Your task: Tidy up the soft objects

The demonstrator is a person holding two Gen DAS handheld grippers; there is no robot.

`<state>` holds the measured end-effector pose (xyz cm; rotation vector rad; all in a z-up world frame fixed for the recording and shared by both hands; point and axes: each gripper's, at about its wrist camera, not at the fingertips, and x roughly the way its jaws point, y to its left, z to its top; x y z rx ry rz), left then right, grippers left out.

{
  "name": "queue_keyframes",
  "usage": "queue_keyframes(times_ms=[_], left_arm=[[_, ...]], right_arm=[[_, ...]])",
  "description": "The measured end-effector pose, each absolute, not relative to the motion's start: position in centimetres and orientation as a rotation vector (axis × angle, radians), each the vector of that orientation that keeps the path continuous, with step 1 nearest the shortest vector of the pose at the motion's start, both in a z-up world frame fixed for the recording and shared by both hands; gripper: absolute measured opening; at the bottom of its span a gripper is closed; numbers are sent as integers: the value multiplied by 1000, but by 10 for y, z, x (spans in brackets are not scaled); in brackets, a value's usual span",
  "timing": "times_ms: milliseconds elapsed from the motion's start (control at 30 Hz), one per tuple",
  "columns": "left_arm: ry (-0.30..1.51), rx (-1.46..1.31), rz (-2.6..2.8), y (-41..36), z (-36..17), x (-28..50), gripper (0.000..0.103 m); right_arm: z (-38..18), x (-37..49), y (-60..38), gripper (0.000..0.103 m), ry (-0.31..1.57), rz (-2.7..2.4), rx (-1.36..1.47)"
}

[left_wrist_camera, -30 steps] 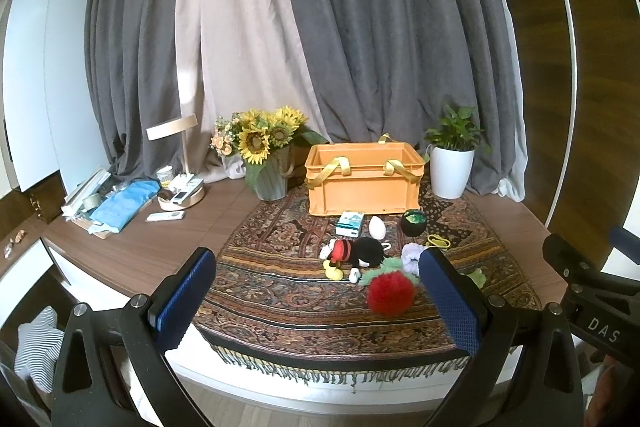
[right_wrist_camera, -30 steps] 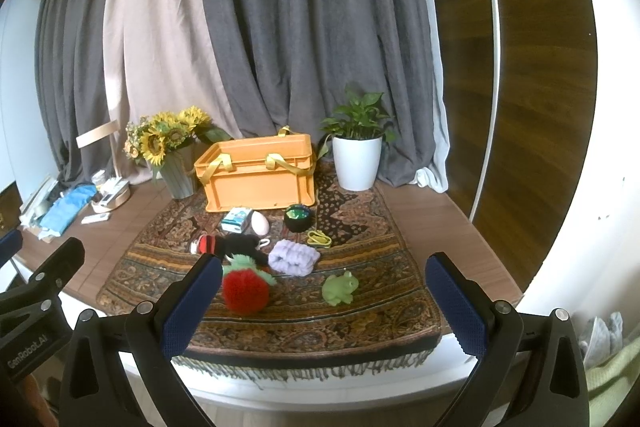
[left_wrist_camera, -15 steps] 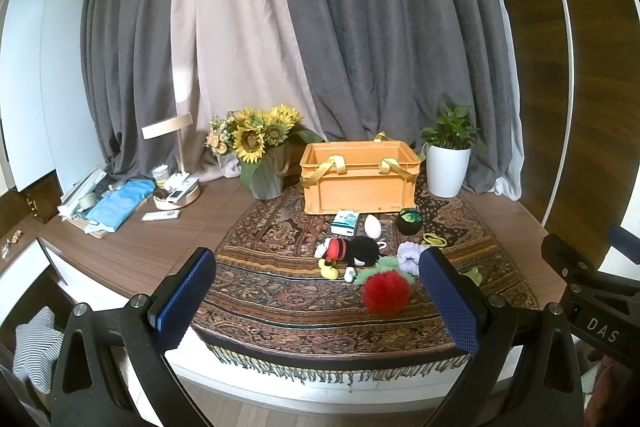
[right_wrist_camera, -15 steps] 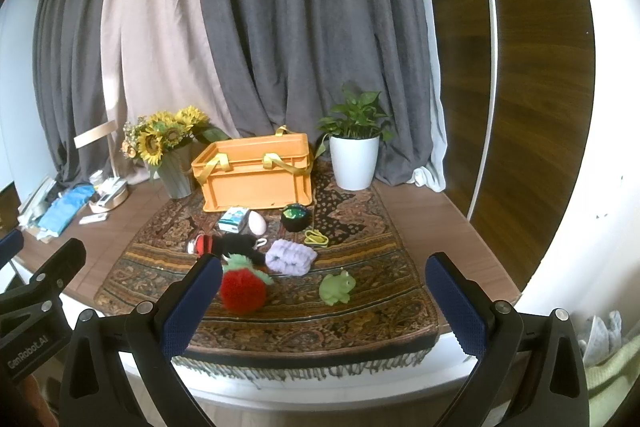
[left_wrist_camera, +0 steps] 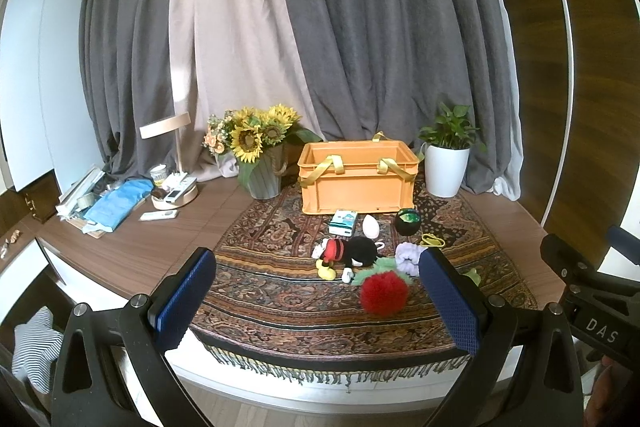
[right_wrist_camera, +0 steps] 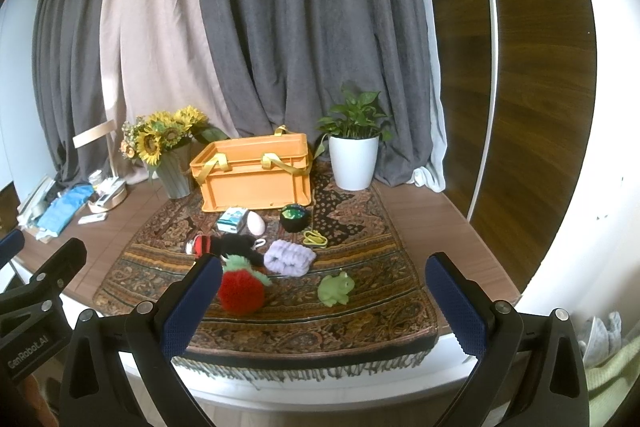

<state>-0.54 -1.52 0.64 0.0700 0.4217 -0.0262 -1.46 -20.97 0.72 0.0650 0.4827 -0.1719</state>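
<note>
Progress: nothing appeared sorted yet; the orange crate (right_wrist_camera: 256, 173) stood at the back of the patterned rug (right_wrist_camera: 360, 311), and no toy was visible above its rim, though its floor was hidden.
Left to do: every soft piece still lay loose on the rug in front of the crate.
Left gripper (left_wrist_camera: 318, 301): jaws spread wide, holding nothing, hovering short of the table edge.
Right gripper (right_wrist_camera: 324, 305): likewise spread wide and empty, well back from the toys.
Nearest toy: a fuzzy red strawberry plush (right_wrist_camera: 241, 291) with green leaves, round and shaggy.
Beside it: a black-and-red mouse doll (left_wrist_camera: 348, 253) lying on its side, touching the strawberry's leaves.
Also soft: a ribbed lilac knit roll (right_wrist_camera: 289, 257) and a smooth green frog (right_wrist_camera: 336, 289), apart from each other.
Harder items: a small printed box (right_wrist_camera: 232, 219), a white egg shape (right_wrist_camera: 256, 223), a black pot (right_wrist_camera: 294, 219), a yellow loop (right_wrist_camera: 315, 237).
Crate: rigid plastic with yellow fabric straps.
</note>
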Motion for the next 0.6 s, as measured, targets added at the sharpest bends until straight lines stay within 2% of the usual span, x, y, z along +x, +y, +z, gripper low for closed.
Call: queue_keyframes(times_ms=[600], left_arm=[[489, 63, -75, -31, -15, 16, 103]], right_arm=[[-5, -5, -219, 102, 510, -160, 81]])
